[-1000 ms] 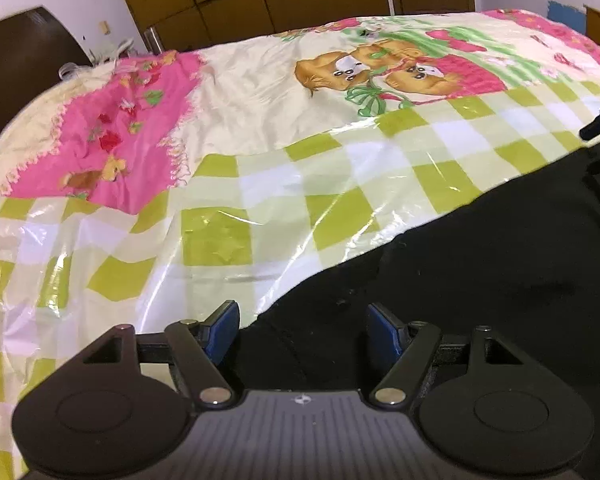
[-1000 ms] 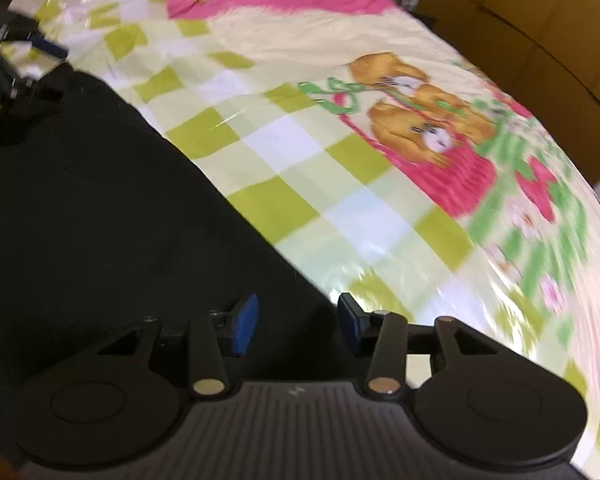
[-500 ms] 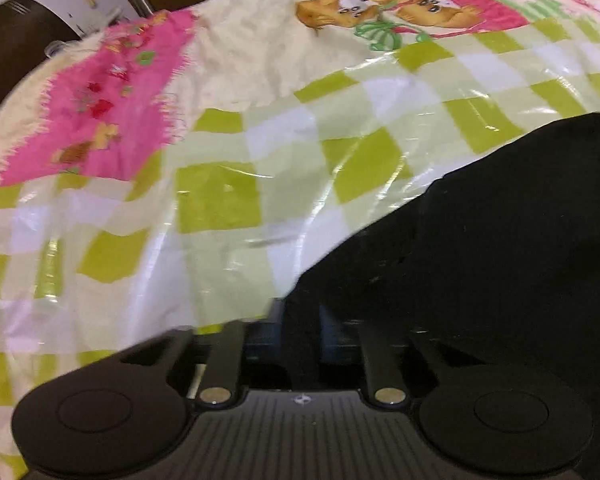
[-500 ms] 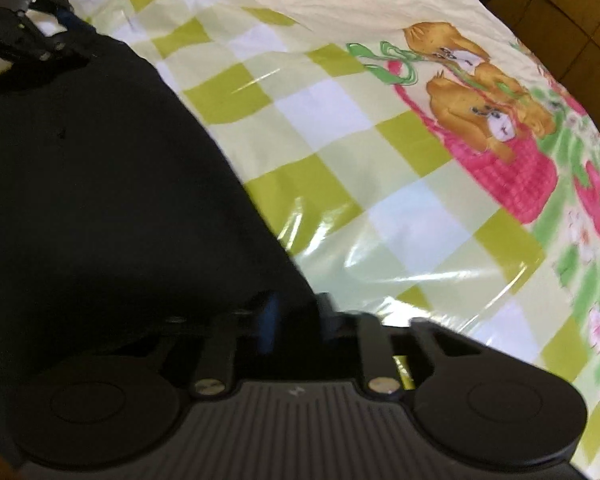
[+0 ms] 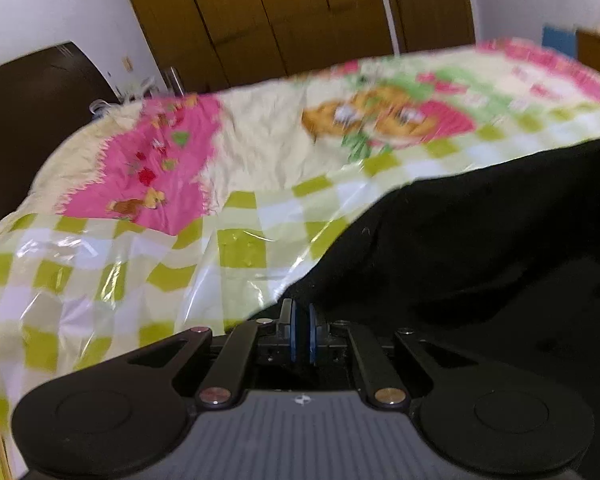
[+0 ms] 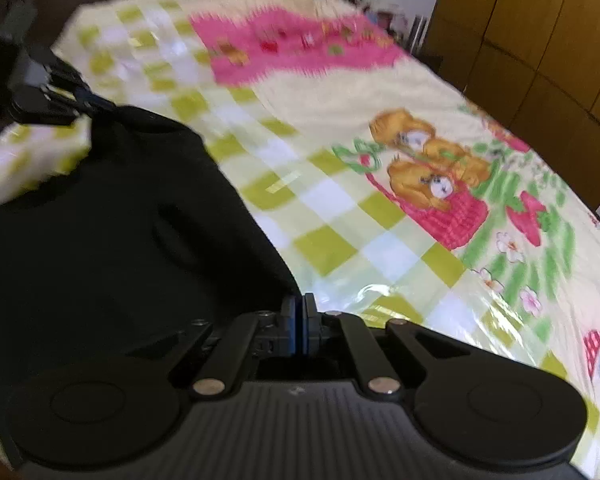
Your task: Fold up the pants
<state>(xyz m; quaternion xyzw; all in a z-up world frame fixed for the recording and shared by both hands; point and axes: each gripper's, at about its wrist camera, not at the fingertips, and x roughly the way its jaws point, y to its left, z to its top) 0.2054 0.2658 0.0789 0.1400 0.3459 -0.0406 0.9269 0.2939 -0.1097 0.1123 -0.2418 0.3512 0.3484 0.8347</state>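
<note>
The black pants (image 5: pixel 460 248) lie on the bed, filling the right of the left wrist view and the left of the right wrist view (image 6: pixel 112 220). My left gripper (image 5: pixel 301 320) is shut on the pants' edge at one corner, and the cloth rises from it. My right gripper (image 6: pixel 300 316) is shut on the pants' edge at the other corner. The left gripper also shows at the far left of the right wrist view (image 6: pixel 56 96), holding the cloth lifted off the bed.
The bed carries a glossy checked green, white and pink cover (image 5: pixel 148 264) with a bear print (image 6: pixel 428 164). Brown wooden wardrobes (image 5: pixel 300 12) stand behind the bed. A dark headboard (image 5: pixel 24 120) is at the left.
Both grippers have gone from open to shut on the pants' edge. Both have since risen, lifting the cloth off the bed.
</note>
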